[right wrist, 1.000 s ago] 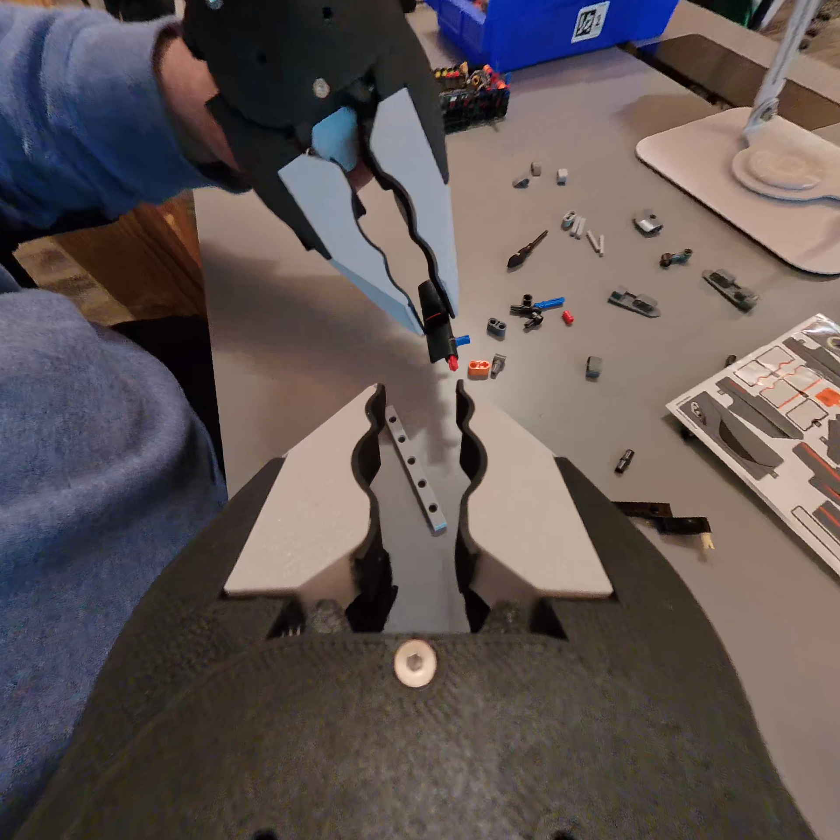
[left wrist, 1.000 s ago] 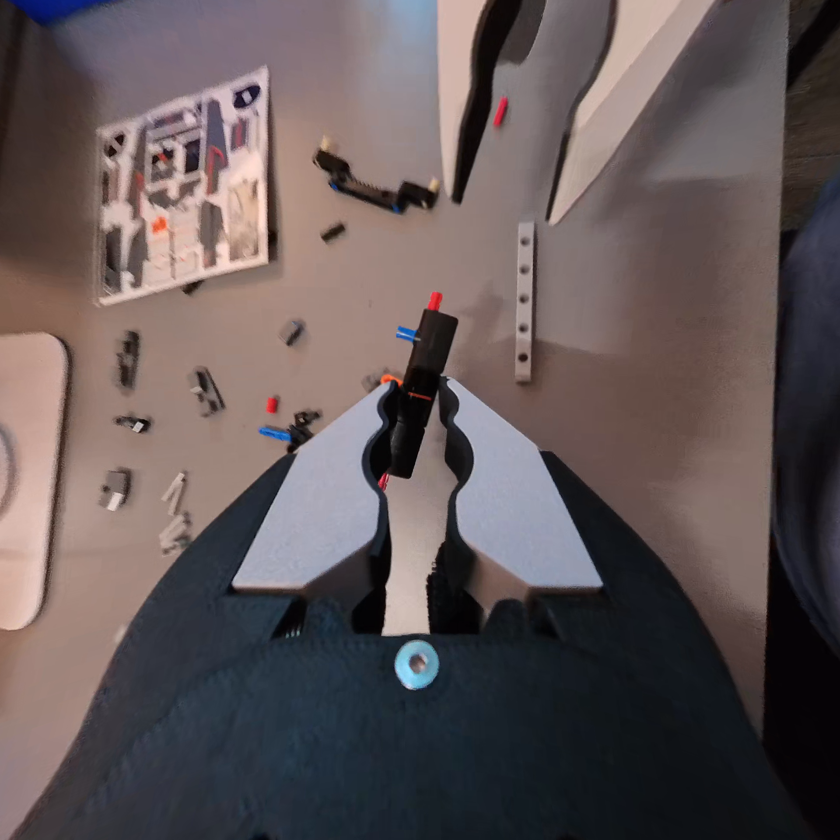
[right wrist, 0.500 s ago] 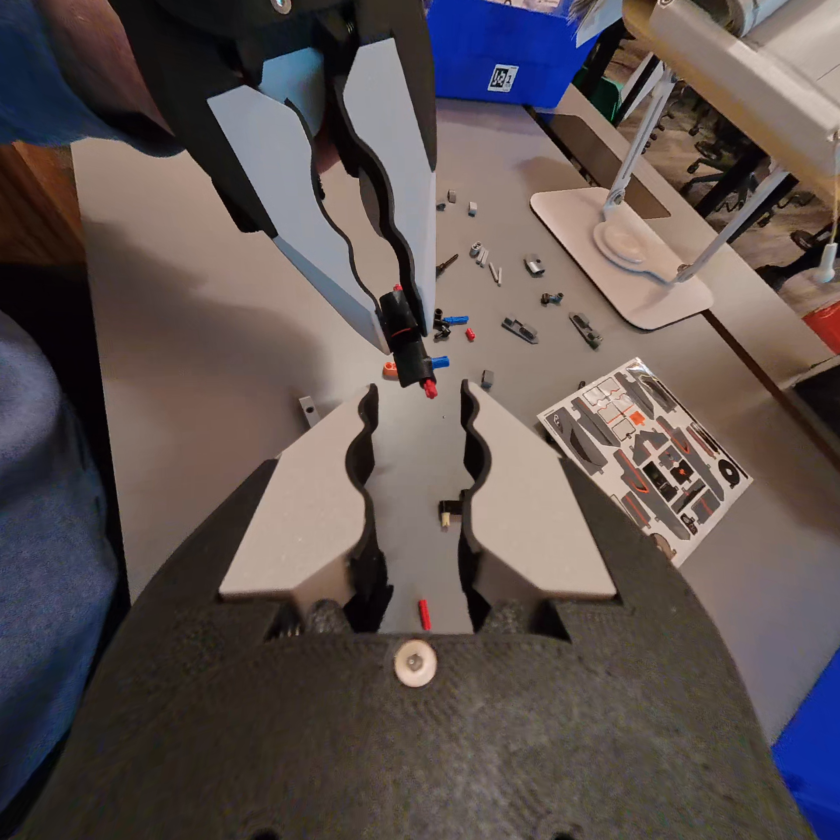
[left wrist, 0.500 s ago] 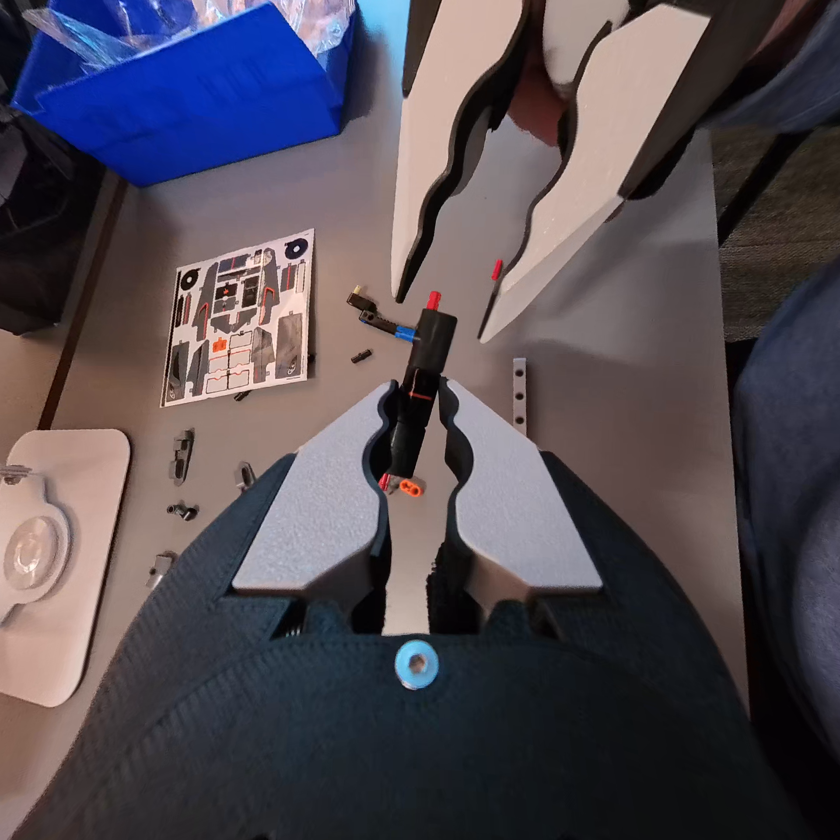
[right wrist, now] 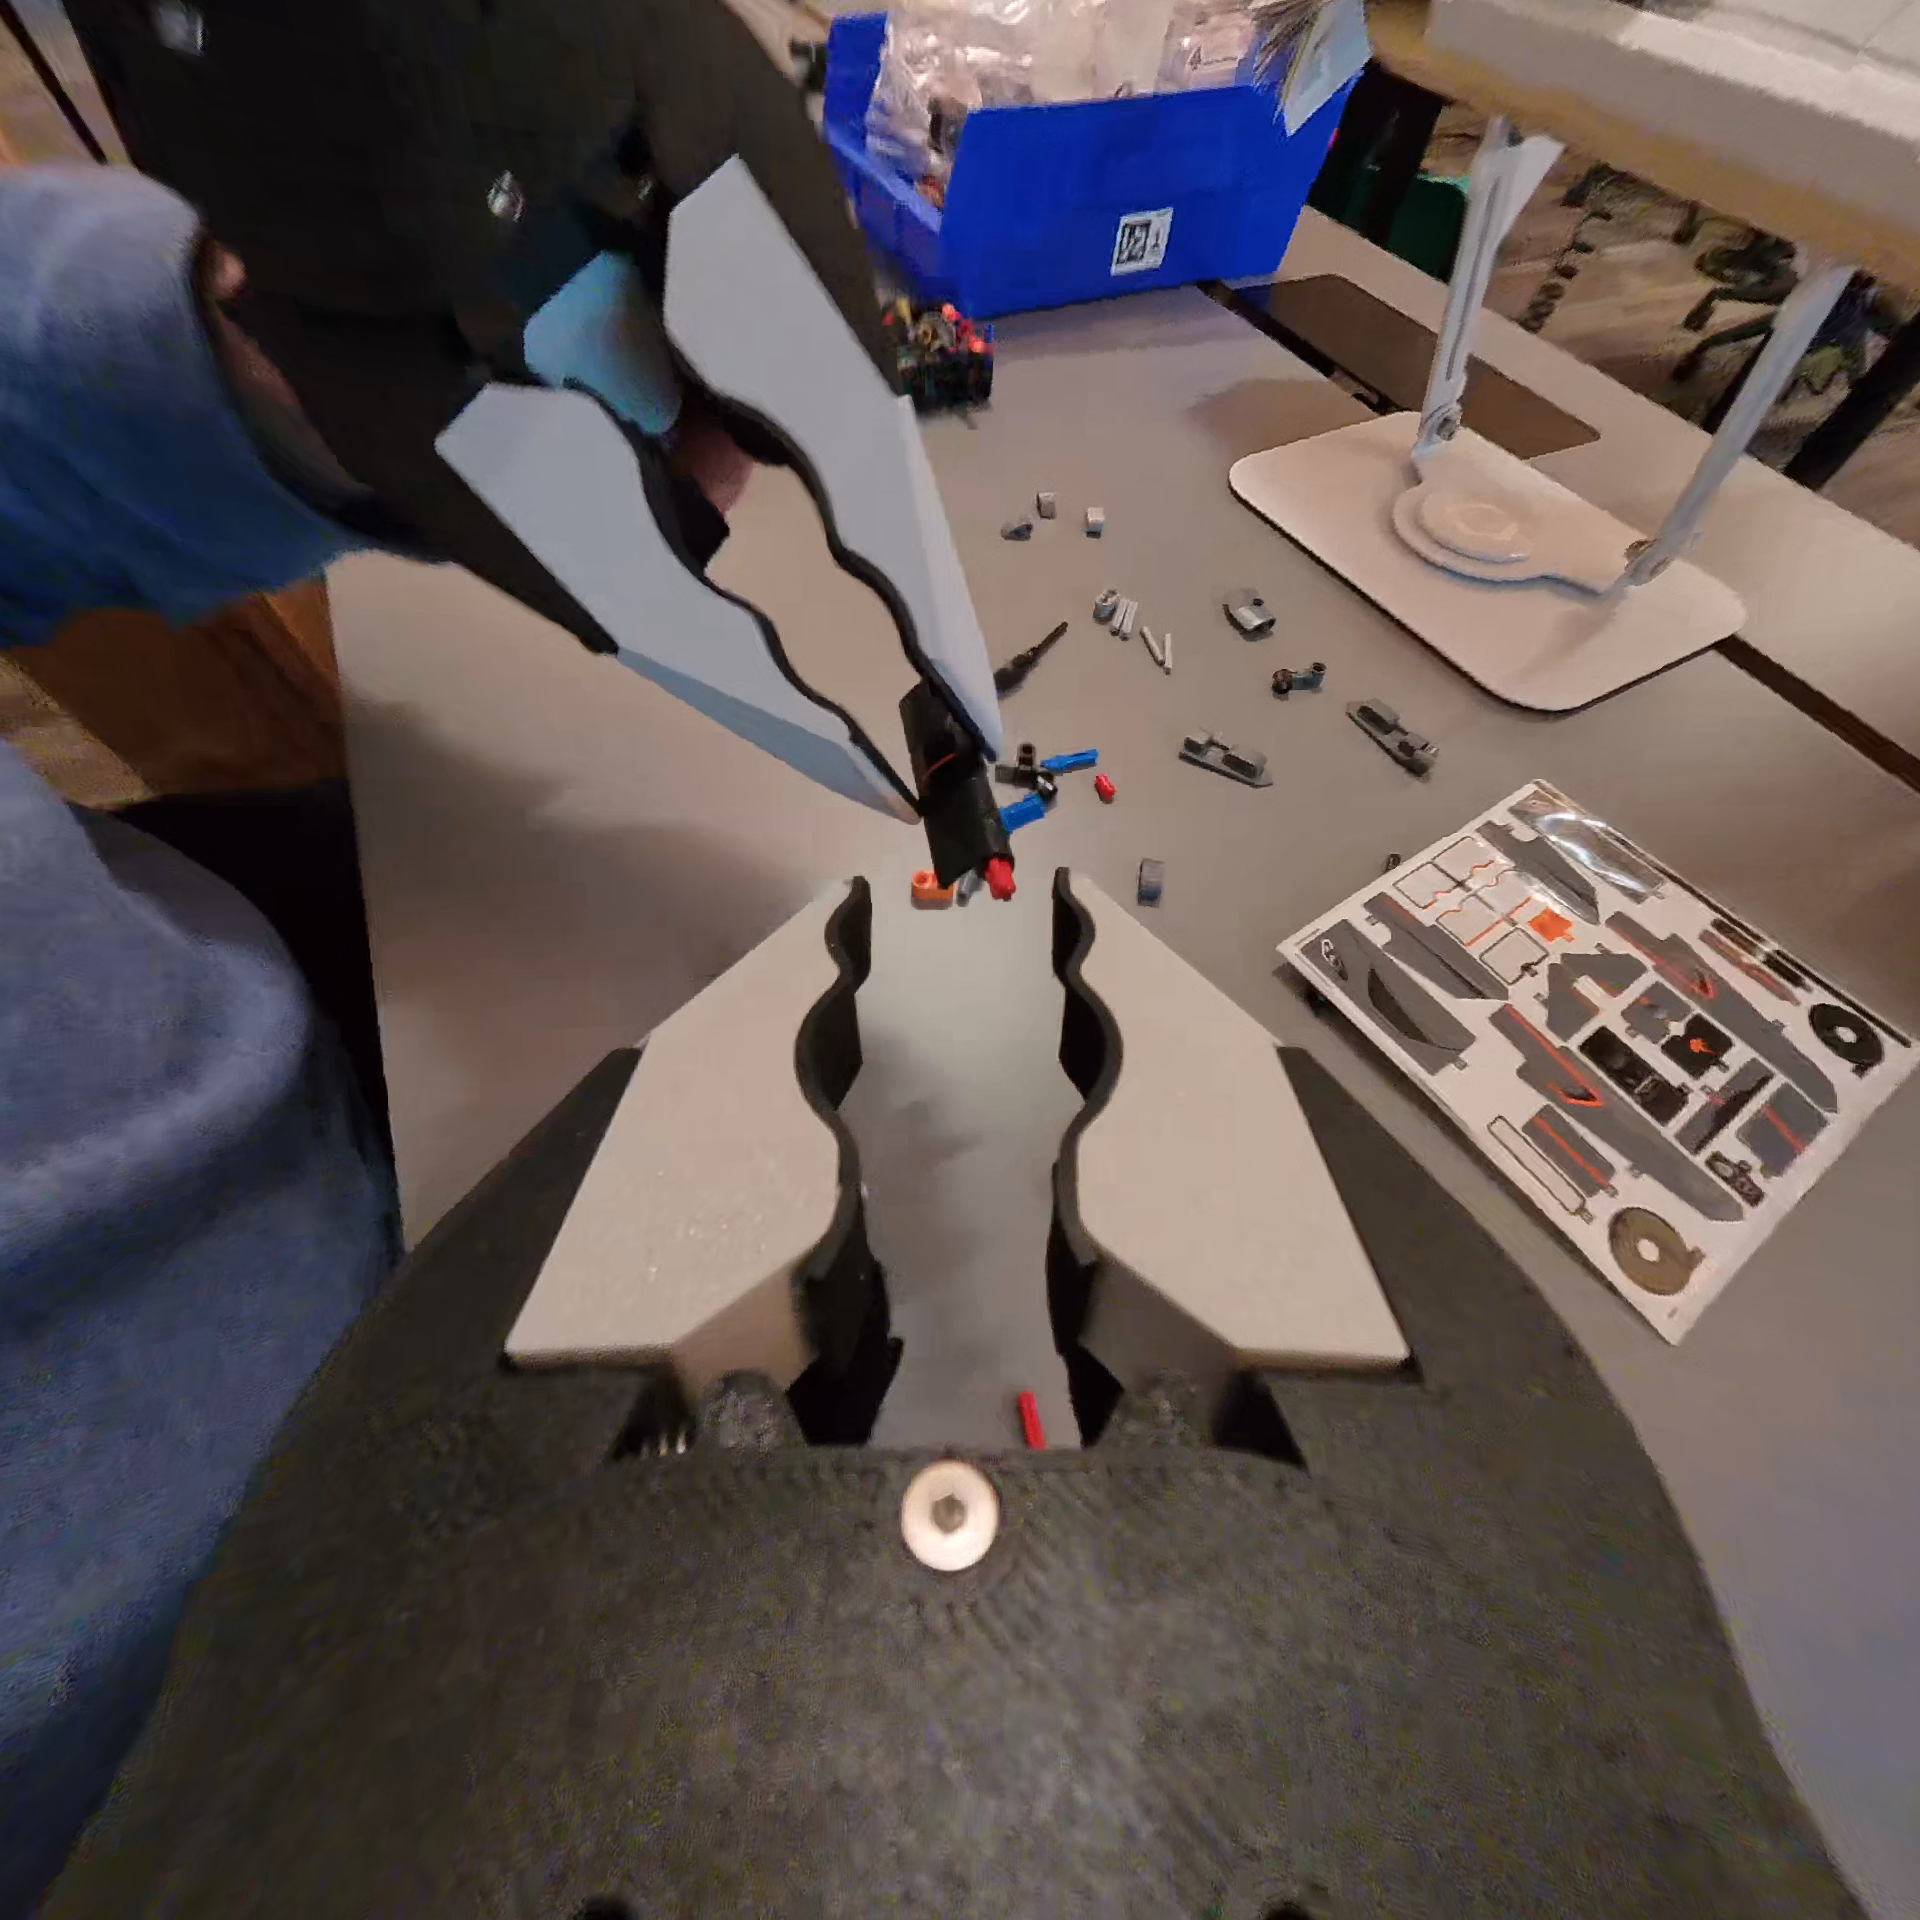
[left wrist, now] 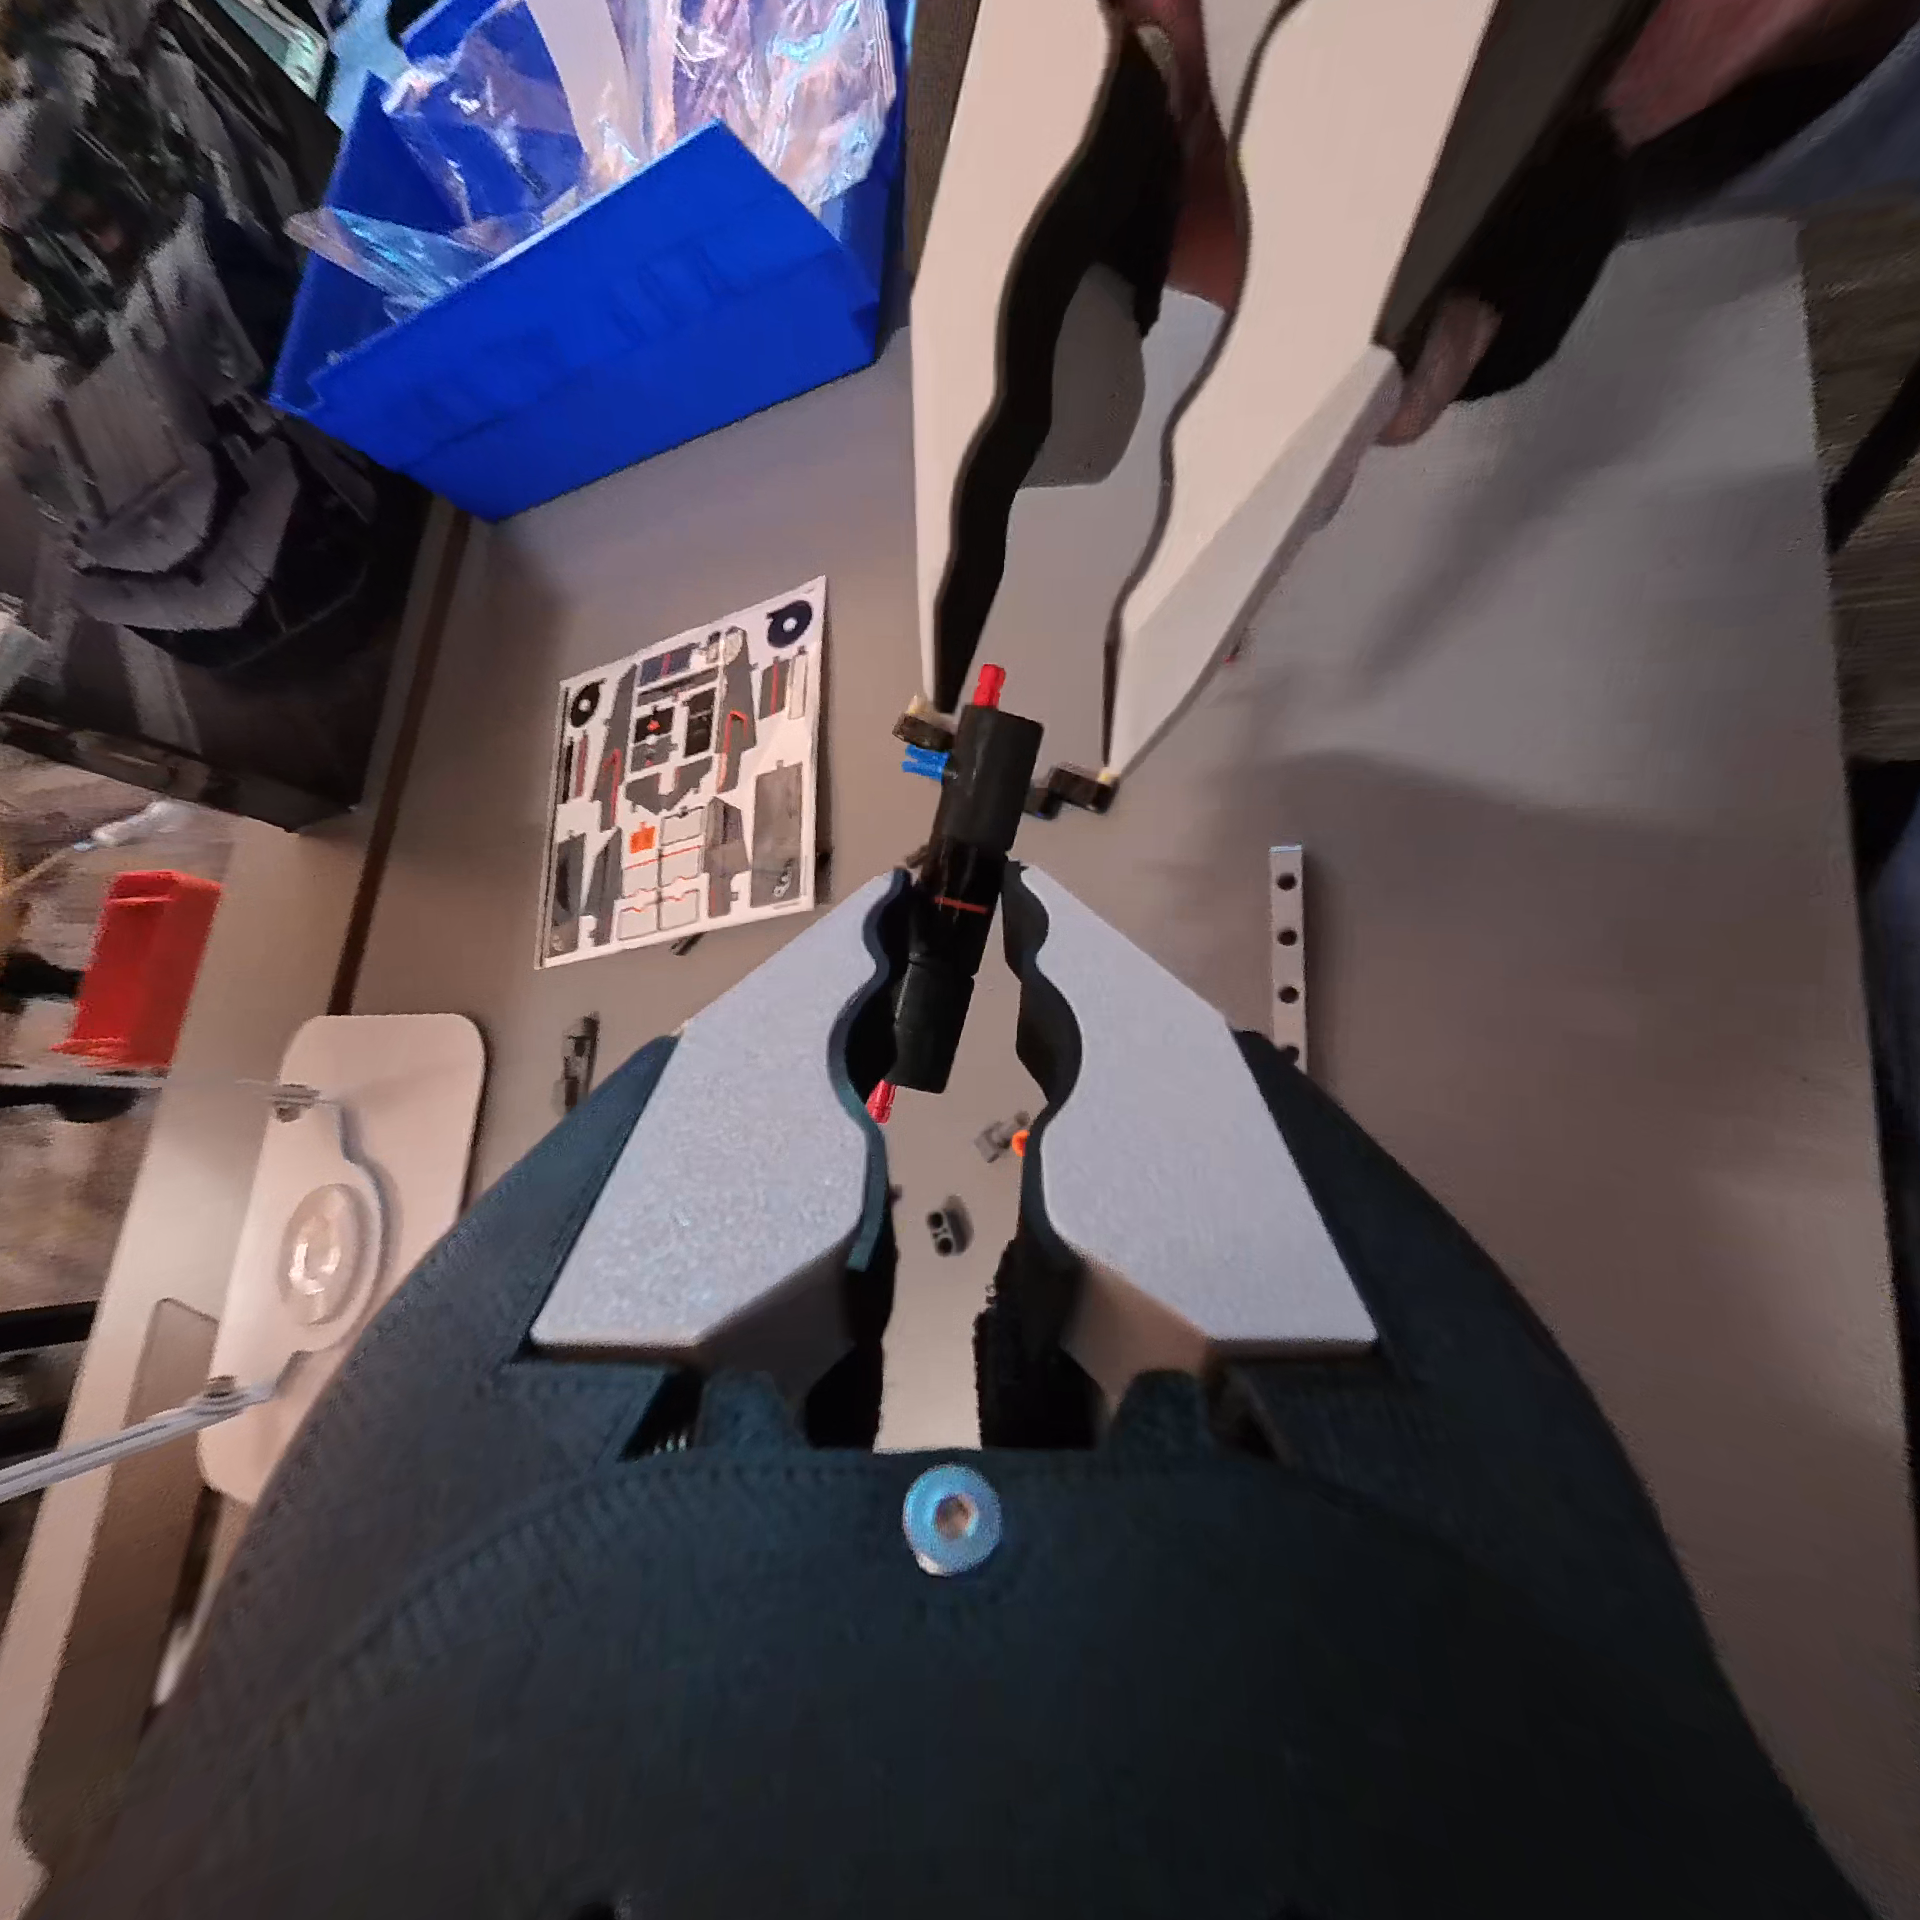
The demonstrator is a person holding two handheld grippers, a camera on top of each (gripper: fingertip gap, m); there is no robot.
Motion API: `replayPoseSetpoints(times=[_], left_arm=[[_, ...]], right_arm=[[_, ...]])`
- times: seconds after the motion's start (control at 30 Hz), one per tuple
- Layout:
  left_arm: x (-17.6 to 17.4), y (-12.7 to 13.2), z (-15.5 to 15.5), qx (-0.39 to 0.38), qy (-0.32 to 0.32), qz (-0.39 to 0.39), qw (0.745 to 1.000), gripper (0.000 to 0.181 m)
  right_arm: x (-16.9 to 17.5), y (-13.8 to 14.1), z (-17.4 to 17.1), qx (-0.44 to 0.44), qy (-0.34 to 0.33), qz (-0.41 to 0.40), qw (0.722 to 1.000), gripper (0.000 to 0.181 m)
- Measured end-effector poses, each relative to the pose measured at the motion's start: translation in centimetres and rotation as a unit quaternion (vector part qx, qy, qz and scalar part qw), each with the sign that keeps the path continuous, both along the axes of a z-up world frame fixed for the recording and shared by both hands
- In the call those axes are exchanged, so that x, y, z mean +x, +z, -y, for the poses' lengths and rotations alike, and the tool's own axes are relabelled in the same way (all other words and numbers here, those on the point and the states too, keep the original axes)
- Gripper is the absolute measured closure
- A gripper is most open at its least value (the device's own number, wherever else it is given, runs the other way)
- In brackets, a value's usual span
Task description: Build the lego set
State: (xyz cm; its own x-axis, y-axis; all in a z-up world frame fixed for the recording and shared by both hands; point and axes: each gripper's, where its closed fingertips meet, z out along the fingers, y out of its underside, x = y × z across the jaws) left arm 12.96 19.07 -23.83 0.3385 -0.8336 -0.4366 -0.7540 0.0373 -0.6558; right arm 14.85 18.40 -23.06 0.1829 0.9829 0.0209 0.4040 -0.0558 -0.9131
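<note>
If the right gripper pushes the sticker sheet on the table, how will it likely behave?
The sticker sheet looks thin and flat, so it would probably slide easily and bend if lifted. Its near corner seems slightly raised, so the open right gripper might catch that edge.

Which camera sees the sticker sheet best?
The right wrist view: the sticker sheet lies close, large and fully visible. The left wrist view shows the sheet whole too, but smaller and farther away.

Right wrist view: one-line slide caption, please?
Left gripper holds a black lego assembly above the table, facing the open, empty right gripper.
</note>
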Motion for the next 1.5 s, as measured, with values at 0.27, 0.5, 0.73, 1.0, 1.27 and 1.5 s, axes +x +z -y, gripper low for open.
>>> replayPoseSetpoints(times=[0.27, 0.5, 0.73, 1.0, 1.27, 1.5], left_arm=[[0.1, 2.3, -1.2, 0.105, 0.013, -0.010, 0.994, 0.166], [0.3, 3.4, -1.7, 0.209, 0.012, -0.057, 0.976, 0.166], [0.7, 3.9, -1.7, 0.268, 0.009, -0.085, 0.960, 0.166], [0.9, 4.8, -1.7, 0.295, 0.003, -0.075, 0.952, 0.166], [0.5, 6.3, -2.0, 0.318, 0.009, -0.046, 0.947, 0.164], [-1.3, 8.0, -2.2, 0.317, 0.038, -0.003, 0.948, 0.149]], right_arm=[[0.1, 1.6, -0.6, -0.029, -0.004, -0.046, 0.998, 0.151], [0.5, 3.3, -1.4, -0.087, -0.013, -0.111, 0.990, 0.155], [0.0, 3.4, -1.3, -0.161, 0.010, -0.141, 0.977, 0.157], [-0.8, 3.7, -1.3, -0.212, 0.049, -0.176, 0.960, 0.177], [-1.2, 4.9, -2.1, -0.199, 0.053, -0.202, 0.958, 0.178], [-1.1, 5.1, -2.5, -0.198, 0.057, -0.206, 0.957, 0.178]])
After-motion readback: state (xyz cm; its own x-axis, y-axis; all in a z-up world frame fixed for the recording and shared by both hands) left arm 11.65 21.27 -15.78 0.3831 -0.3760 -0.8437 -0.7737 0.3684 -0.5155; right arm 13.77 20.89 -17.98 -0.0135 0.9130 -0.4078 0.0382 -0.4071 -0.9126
